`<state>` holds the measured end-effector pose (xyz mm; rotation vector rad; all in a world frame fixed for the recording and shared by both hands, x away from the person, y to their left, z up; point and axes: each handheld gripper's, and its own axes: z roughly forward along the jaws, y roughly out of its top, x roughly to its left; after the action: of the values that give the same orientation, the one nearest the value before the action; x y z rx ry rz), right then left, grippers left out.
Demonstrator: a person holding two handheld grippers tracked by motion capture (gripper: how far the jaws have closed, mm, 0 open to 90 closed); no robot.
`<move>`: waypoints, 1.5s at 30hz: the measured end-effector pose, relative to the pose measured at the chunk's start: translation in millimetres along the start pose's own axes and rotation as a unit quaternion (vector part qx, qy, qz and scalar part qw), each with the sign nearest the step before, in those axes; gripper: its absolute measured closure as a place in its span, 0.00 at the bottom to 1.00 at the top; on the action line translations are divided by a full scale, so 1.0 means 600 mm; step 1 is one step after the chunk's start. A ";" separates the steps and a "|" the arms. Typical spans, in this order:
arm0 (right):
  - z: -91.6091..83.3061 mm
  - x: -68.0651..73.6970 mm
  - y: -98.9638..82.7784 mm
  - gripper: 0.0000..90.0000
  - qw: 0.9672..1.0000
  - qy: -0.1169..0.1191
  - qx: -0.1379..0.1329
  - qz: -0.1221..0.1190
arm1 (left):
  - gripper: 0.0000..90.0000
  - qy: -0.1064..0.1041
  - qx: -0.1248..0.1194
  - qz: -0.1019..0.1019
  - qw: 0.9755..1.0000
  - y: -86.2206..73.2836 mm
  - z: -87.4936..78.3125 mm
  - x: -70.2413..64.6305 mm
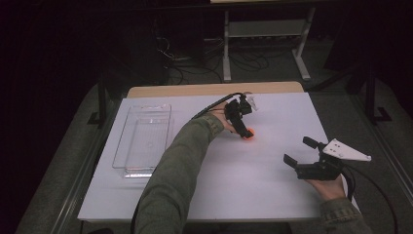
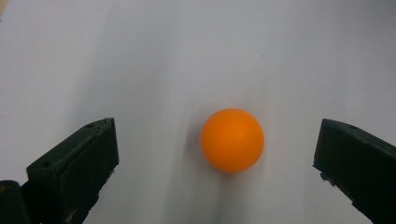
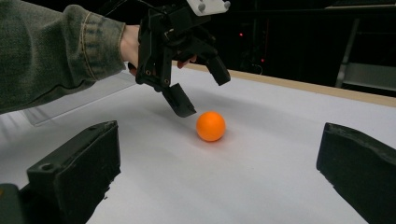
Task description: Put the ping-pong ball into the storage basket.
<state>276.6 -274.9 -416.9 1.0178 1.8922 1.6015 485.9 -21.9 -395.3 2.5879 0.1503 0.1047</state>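
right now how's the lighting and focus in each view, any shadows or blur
High view: dim, room dark beyond the table, ball small and half hidden by the left tool. Left gripper view: evenly lit, ball sharp, faint shadow beneath it. Right gripper view: ball clear, soft shadow under it, background black, near jaws slightly soft.

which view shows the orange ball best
The left gripper view: the ball sits large and whole between the open left claw. The right gripper view shows it smaller, farther off; the high view shows a sliver under that claw.
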 end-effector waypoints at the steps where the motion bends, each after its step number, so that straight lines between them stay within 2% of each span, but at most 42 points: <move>1: 0.000 0.000 0.000 0.00 1.000 0.000 0.000 0.000 | 0.00 -0.002 0.000 0.000 1.000 0.000 0.002 0.000; 15: 0.000 0.000 0.000 0.00 1.000 0.000 0.001 0.001 | 0.00 -0.009 0.002 -0.005 1.000 -0.005 0.022 0.003; 27: 0.000 -0.001 0.000 0.00 1.000 0.001 0.001 0.001 | 0.00 -0.016 0.016 0.000 1.000 -0.007 0.035 0.002; 31: 0.000 -0.001 0.000 0.00 1.000 0.002 0.002 0.002 | 0.05 -0.017 0.019 -0.005 1.000 -0.008 0.034 0.004; 45: 0.000 -0.001 0.000 0.00 1.000 0.002 0.002 0.003 | 0.23 -0.023 0.022 0.000 1.000 -0.009 0.042 0.001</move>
<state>276.8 -275.3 -417.3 1.0227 1.8974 1.6043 488.6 -30.3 -419.6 2.6309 0.1357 0.0423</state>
